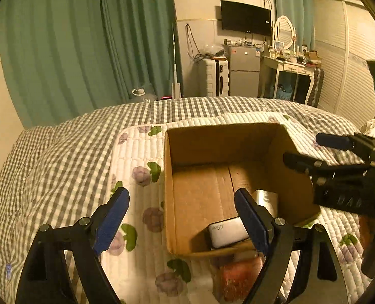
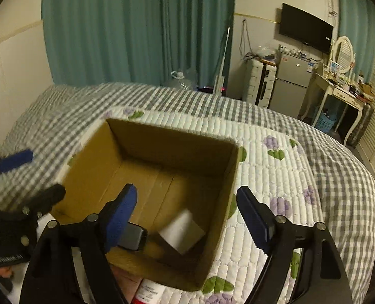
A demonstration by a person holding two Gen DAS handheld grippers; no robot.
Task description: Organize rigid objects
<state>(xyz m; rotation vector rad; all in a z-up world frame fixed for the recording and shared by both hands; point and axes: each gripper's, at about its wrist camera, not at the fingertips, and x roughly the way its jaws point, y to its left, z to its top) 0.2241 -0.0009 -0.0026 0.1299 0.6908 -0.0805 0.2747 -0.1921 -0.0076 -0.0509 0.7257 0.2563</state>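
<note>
An open cardboard box (image 1: 253, 136) (image 2: 172, 141) stands on a floral quilted mat on the bed. Inside it lie a white rounded case marked "65" (image 1: 226, 231), seen dark grey in the right wrist view (image 2: 134, 235), and a silver-white block (image 1: 265, 198) (image 2: 182, 231). My left gripper (image 1: 182, 217) is open and empty, above the box's near left wall. My right gripper (image 2: 187, 212) is open and empty, straddling the box's right wall; it also shows in the left wrist view (image 1: 311, 149). The left gripper's fingers (image 2: 17, 160) show at the left of the right wrist view.
A red-and-white bottle (image 2: 149, 291) and an orange furry thing (image 1: 238, 273) lie just in front of the box. The grey checked bedspread (image 1: 60, 157) surrounds the mat. Green curtains, a small fridge (image 1: 244, 71), a suitcase and a dressing table stand beyond the bed.
</note>
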